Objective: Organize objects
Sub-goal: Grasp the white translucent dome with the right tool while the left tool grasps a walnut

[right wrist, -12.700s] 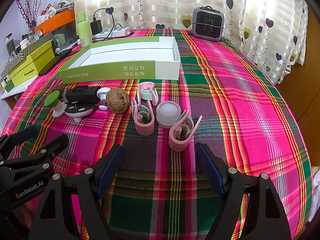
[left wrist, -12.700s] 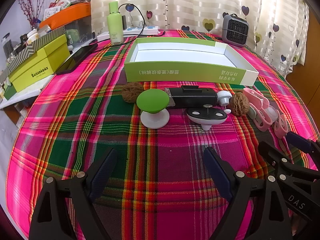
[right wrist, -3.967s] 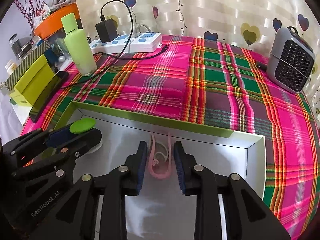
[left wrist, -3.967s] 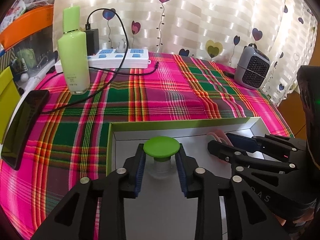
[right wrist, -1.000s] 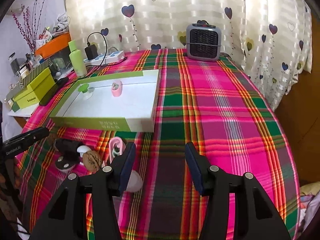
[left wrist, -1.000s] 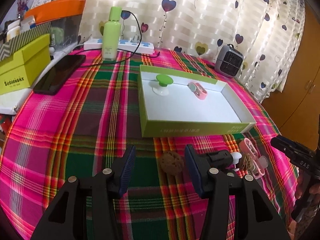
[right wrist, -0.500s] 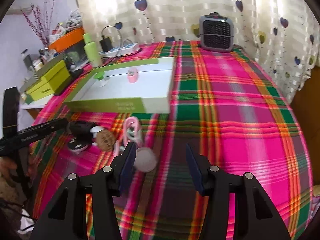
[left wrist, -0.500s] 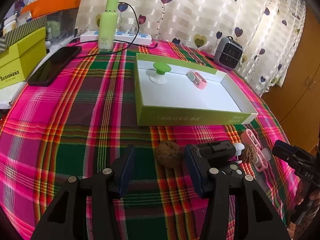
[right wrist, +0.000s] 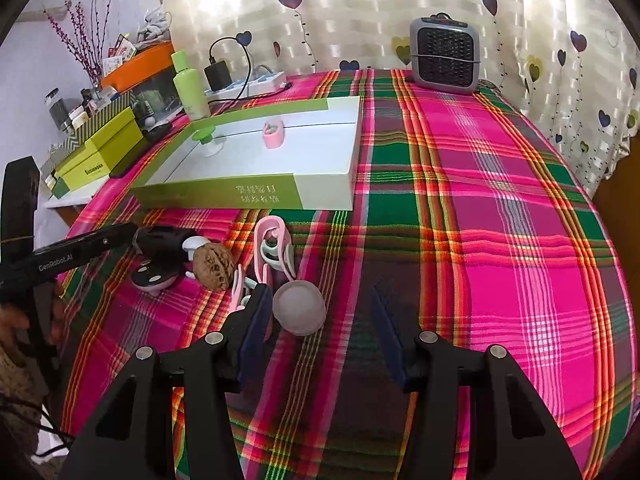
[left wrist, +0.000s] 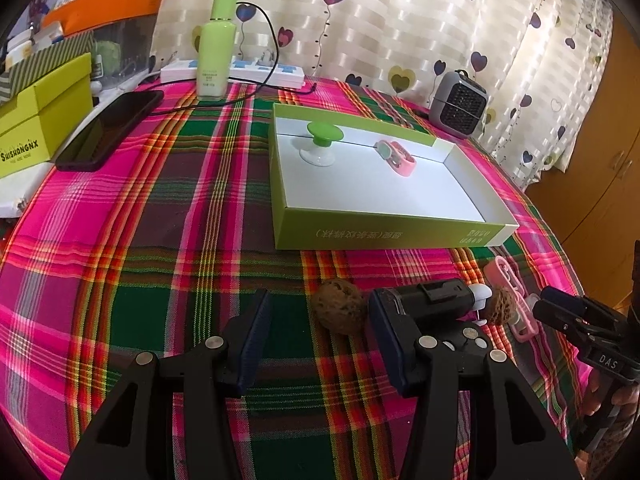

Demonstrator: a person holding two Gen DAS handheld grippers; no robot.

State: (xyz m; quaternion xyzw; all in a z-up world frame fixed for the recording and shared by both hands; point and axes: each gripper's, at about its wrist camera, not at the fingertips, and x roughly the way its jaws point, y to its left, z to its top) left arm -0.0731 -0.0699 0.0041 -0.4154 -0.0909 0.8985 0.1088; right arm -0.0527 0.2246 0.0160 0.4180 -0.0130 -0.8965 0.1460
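Note:
My left gripper (left wrist: 320,332) is open low over the plaid cloth. A brown walnut (left wrist: 339,311) lies just past its tips, between the fingers and untouched. To the walnut's right lie a black device (left wrist: 430,300), a second walnut (left wrist: 505,304) and pink clips (left wrist: 508,276). My right gripper (right wrist: 320,320) is open too, with a translucent round dome (right wrist: 299,308) in its gap near the left finger. Pink clips (right wrist: 272,248), a walnut (right wrist: 213,266) and a black-and-white oval piece (right wrist: 154,276) lie beyond. The green box (left wrist: 392,236) holds a green-capped knob (left wrist: 324,136) and a pink clip (left wrist: 396,156).
A grey heater (right wrist: 444,56) stands at the table's far side. A green bottle (left wrist: 216,48), a power strip (left wrist: 256,74), a black phone (left wrist: 108,130) and yellow-green boxes (left wrist: 40,120) are at the far left. A hand holds the left gripper (right wrist: 80,248) at the left.
The right wrist view has swung left, and the round dome has come out from behind the left finger into the gap. The left gripper has edged slightly closer to the walnut.

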